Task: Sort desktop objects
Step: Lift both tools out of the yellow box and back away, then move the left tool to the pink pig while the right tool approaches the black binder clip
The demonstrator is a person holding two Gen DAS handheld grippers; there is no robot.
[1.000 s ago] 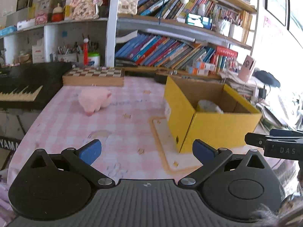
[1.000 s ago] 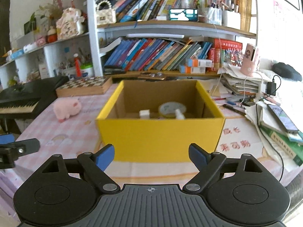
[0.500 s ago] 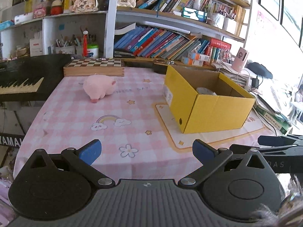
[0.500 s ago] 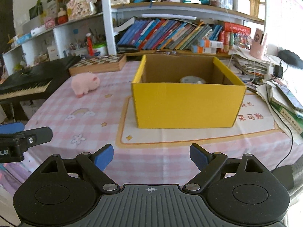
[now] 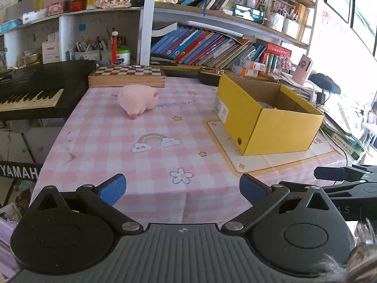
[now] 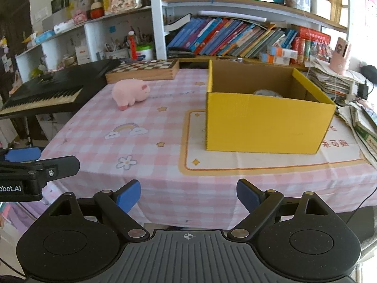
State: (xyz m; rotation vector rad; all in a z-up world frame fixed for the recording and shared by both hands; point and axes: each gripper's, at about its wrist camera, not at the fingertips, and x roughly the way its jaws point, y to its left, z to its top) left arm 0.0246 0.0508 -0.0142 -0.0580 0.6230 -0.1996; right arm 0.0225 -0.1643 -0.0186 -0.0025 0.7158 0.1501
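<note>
Black keyboard is sitting at far left, off the table edge. Next to it, at the back of the pink checked tablecloth, a wooden chessboard box is lying flat w/ the pink plush pig resting just in front of it, snout pointing toward the near-left. Pig is well apart from both grippers.

Left gripper is hovering over the near table edge, jaws standing wide apart w/ nothing btwn the blue pads. Right gripper is hanging just off the near edge, also spread wide & empty.

Right of centre, the yellow box is standing open-topped on a cream mat w/ orange border; a round whitish item is showing inside, can't tell what. Far right, papers & books are piling up beside the box.
</note>
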